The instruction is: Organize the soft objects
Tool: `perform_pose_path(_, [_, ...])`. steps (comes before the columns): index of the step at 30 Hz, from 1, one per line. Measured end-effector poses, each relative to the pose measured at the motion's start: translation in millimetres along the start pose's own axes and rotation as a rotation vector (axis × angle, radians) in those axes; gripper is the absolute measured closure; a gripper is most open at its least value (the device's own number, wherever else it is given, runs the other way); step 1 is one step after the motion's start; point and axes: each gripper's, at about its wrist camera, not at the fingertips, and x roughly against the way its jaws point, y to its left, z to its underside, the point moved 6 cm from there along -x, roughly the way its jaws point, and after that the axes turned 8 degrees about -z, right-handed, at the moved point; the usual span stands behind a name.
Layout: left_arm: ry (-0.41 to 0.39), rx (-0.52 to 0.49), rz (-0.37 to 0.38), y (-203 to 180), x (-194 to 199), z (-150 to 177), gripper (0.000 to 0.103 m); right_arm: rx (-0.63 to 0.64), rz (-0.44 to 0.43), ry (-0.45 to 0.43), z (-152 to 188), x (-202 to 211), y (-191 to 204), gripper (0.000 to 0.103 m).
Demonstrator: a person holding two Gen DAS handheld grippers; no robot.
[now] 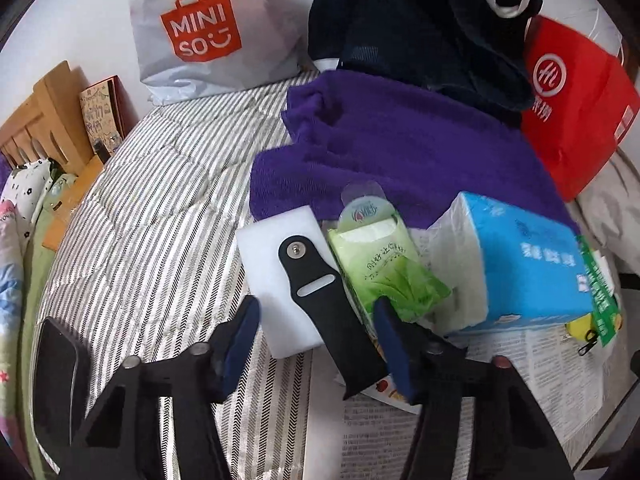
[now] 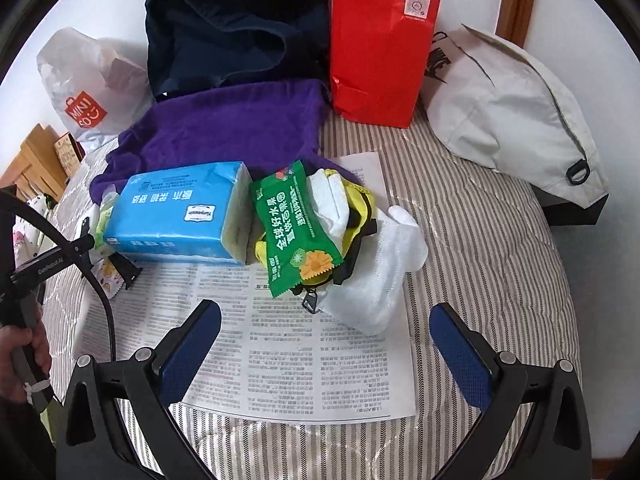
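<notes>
Upright red paper bag (image 2: 380, 40), contents hidden. Left gripper (image 1: 316, 332) half-closed astride a black strap (image 1: 320, 304), grip unclear. Right gripper (image 2: 324, 336) wide, empty, above bare newspaper (image 2: 320, 368).

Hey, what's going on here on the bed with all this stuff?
A person is sorting soft items piled on a striped bed, holding a hand-held gripper in each hand. The left hand-held gripper is lowered over a black strap lying on a white foam block beside a green tissue pack; its pads do not press the strap. The right hand-held gripper hangs open over the newspaper, short of a white sock. Nothing is held.
</notes>
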Motion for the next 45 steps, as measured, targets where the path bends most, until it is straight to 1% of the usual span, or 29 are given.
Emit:
perform_pose_path(1, [0.002,-0.008,-0.013,-1,-3,0,0.055,-0.004,-0.002,0.002,0,-1,-2,0.0])
perform_pose_path(3, [-0.011,-0.011,-0.026,1,-2,1,0.057,-0.012,-0.008,0.004,2,-3,-4,0.0])
perform_pose_path(4, [-0.015,-0.008,-0.016,2,-1,1,0.058,-0.015,-0.01,0.006,2,-4,-5,0.0])
perform_pose_path(5, [-0.017,-0.002,-0.011,3,0,2,0.063,-0.017,-0.012,0.008,3,-5,-6,0.0])
perform_pose_path(6, [-0.019,0.007,-0.001,5,3,2,0.071,-0.019,-0.013,0.01,3,-6,-7,0.0])
perform_pose_path(8, [-0.028,0.025,0.039,7,11,2,0.072,-0.023,-0.016,0.015,4,-9,-9,0.0])
perform_pose_path(11, [-0.025,0.004,0.033,7,13,3,0.072,-0.029,-0.021,0.021,5,-13,-12,0.0])
perform_pose_path(13, [-0.008,0.01,0.047,7,9,4,0.072,-0.035,-0.025,0.027,6,-16,-14,0.0])
perform_pose_path(17, [-0.008,0.01,0.05,3,8,3,0.073,-0.038,-0.026,0.034,7,-18,-15,0.0])
perform_pose_path(18, [-0.01,0.009,0.055,1,7,2,0.075,-0.039,-0.026,0.035,7,-18,-16,0.0])
perform_pose_path(21, [-0.015,0.001,0.049,-3,8,2,0.09,-0.039,-0.025,0.038,7,-18,-17,0.0])
perform_pose_path(23, [-0.015,0.003,0.069,-5,12,1,0.091,-0.042,-0.024,0.036,7,-17,-19,0.0])
perform_pose_path(26, [-0.006,-0.018,0.037,-6,9,2,0.09,-0.049,-0.027,0.032,6,-16,-21,0.0])
perform_pose_path(27, [-0.011,-0.007,0.034,-4,8,2,0.089,-0.05,-0.029,0.031,6,-16,-21,0.0])
perform_pose_path(29, [-0.001,0.001,0.039,-3,8,1,0.076,-0.046,-0.03,0.032,6,-16,-21,0.0])
perform_pose_path(30, [0.003,0.002,0.033,-2,8,0,0.058,-0.044,-0.03,0.032,6,-15,-21,0.0])
perform_pose_path(31, [0.01,-0.008,0.022,-3,8,1,0.045,-0.043,-0.032,0.031,7,-15,-20,0.0])
perform_pose_path(33, [0.018,-0.034,0.001,-6,6,2,0.045,-0.045,-0.036,0.033,7,-15,-20,0.0])
perform_pose_path(36, [-0.002,-0.053,0.003,-12,8,4,0.047,-0.041,-0.034,0.033,7,-14,-21,0.0])
perform_pose_path(38, [-0.002,-0.055,0.007,-14,9,4,0.054,-0.044,-0.033,0.03,7,-13,-22,0.0])
perform_pose_path(39, [-0.011,-0.059,0.007,-14,9,3,0.061,-0.048,-0.034,0.029,7,-13,-23,0.0])
perform_pose_path(40, [-0.014,-0.066,0.004,-14,9,3,0.071,-0.051,-0.035,0.028,7,-12,-24,0.0])
perform_pose_path(41, [-0.014,-0.071,-0.014,-13,8,2,0.076,-0.053,-0.035,0.029,7,-12,-24,0.0])
perform_pose_path(42, [-0.021,-0.066,-0.017,-10,10,1,0.082,-0.054,-0.034,0.029,8,-12,-25,0.0])
perform_pose_path(44, [-0.013,-0.05,0.028,-9,13,-1,0.088,-0.056,-0.034,0.028,8,-12,-26,0.0])
perform_pose_path(45, [-0.016,-0.048,0.031,-9,14,-1,0.089,-0.057,-0.035,0.03,9,-12,-26,0.0])
